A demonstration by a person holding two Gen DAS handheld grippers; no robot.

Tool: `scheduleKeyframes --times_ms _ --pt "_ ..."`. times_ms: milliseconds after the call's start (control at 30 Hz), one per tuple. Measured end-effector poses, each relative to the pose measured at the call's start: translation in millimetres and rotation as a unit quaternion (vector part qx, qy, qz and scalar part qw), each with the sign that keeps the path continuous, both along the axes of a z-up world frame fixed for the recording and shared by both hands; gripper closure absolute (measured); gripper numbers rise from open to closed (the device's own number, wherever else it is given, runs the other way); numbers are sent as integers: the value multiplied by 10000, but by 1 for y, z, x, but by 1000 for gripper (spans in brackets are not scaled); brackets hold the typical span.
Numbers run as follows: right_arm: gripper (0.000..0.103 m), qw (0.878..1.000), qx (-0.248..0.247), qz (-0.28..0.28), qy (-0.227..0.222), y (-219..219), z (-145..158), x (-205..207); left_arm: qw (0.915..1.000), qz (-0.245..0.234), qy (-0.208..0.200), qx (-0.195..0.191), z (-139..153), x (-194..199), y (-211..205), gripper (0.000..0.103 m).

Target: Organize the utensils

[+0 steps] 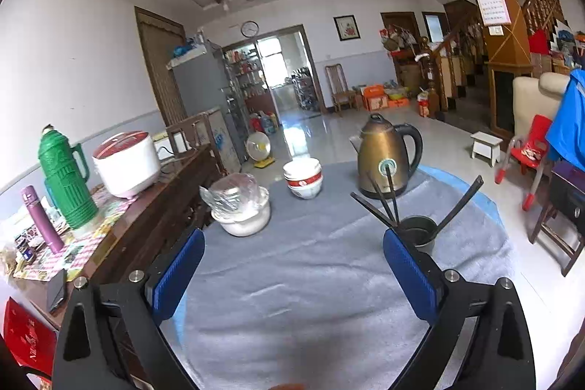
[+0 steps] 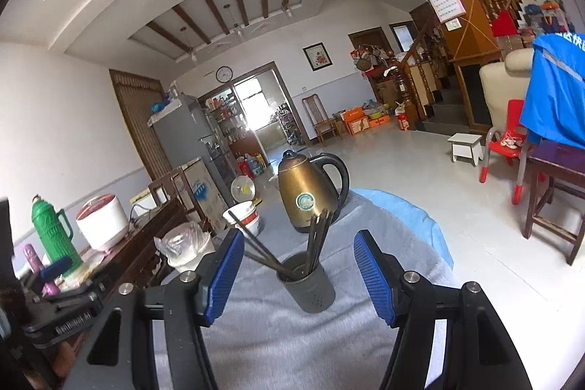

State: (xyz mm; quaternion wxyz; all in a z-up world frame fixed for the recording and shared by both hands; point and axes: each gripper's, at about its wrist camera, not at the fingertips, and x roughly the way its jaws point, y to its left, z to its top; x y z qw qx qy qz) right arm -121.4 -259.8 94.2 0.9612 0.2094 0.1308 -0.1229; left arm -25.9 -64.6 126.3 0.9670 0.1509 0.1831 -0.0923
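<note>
A dark grey utensil holder (image 2: 308, 284) stands on the grey tablecloth (image 2: 278, 346), with several dark chopsticks (image 2: 317, 240) leaning out of it in different directions. My right gripper (image 2: 298, 235) is open; the holder stands in the gap between its blue pads (image 2: 223, 276) and touches neither. In the left wrist view the same holder (image 1: 418, 232) sits just beyond the right fingertip, its chopsticks (image 1: 382, 203) fanned out. My left gripper (image 1: 292, 238) is wide open over bare cloth, with nothing between its fingers.
A bronze kettle (image 1: 384, 156) stands behind the holder. Stacked white bowls (image 1: 303, 178) and a bowl holding a plastic bag (image 1: 241, 207) sit at the table's far left. A sideboard (image 1: 146, 218) with a rice cooker (image 1: 128, 163) and a green thermos (image 1: 65, 178) runs along the left.
</note>
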Motion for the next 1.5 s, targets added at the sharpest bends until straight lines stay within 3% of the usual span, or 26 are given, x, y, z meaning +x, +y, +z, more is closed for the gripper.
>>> scheduleKeyframes --times_ms 500,867,1500 --pt "36 9983 -317 436 226 56 -7 -38 9991 231 -354 52 14 -43 40 1" --pt "36 9968 -560 540 202 91 -6 -34 9990 336 -266 108 8 -49 54 1" --pt "36 9983 -356 389 244 84 -12 -34 9989 395 -230 121 5 -51 55 1"
